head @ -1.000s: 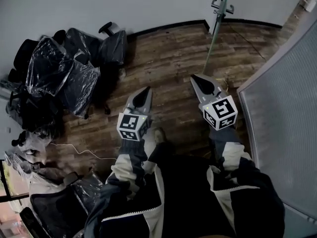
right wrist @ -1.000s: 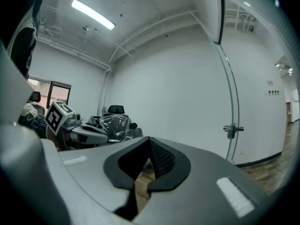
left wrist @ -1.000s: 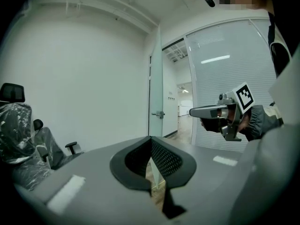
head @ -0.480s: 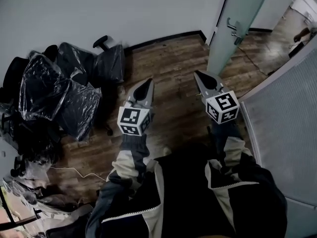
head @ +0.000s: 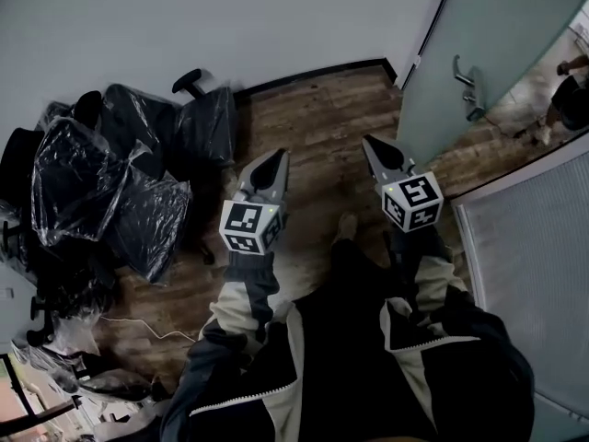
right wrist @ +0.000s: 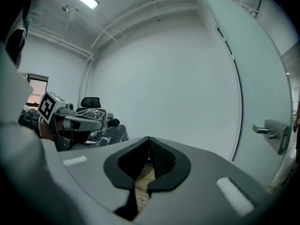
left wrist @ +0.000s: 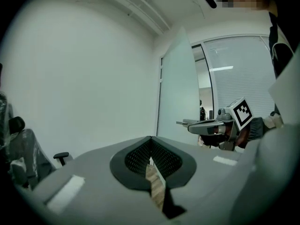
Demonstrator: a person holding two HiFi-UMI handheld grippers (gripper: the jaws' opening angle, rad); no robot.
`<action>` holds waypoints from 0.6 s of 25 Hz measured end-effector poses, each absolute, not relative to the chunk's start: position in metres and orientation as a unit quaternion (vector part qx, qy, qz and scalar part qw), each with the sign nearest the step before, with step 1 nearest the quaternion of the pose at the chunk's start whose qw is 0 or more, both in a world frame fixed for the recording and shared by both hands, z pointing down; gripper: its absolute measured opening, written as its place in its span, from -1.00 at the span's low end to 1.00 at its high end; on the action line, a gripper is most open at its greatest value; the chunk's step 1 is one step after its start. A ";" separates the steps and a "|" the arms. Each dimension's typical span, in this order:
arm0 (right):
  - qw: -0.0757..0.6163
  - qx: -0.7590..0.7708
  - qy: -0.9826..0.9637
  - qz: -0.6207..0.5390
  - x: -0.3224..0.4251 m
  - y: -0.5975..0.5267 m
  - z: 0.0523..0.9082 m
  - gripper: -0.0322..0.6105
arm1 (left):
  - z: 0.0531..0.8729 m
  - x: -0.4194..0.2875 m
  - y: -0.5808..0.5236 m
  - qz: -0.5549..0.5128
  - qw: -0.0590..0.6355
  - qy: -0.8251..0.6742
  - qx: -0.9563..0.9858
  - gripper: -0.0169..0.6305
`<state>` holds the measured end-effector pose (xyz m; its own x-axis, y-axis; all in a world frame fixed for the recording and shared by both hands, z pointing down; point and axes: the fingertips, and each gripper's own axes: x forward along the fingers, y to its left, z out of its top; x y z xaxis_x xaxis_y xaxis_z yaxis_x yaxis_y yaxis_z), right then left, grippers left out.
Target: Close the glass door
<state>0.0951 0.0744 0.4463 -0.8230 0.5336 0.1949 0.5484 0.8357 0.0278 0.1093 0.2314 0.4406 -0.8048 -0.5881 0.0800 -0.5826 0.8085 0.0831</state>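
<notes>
Both grippers hang side by side above the wooden floor (head: 313, 118), touching nothing. The left gripper (head: 270, 166) has its jaws pressed together, empty; the right gripper (head: 375, 150) likewise. The glass door (head: 497, 35) stands open at upper right, its handle (head: 467, 83) apart from the right gripper's tip. Plastic-wrapped chairs (head: 110, 173) crowd the left
</notes>
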 end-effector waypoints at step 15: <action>0.100 -0.305 -0.947 -0.006 -0.152 -0.001 0.450 -0.89 | 0.432 -0.122 0.143 -0.011 0.086 -0.943 0.320 -0.94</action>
<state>-0.1523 -0.0005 0.4504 -0.7943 0.5761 0.1929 0.5786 0.8141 -0.0488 -0.1218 0.1433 0.4323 -0.7806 -0.6054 0.1554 -0.6017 0.7951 0.0756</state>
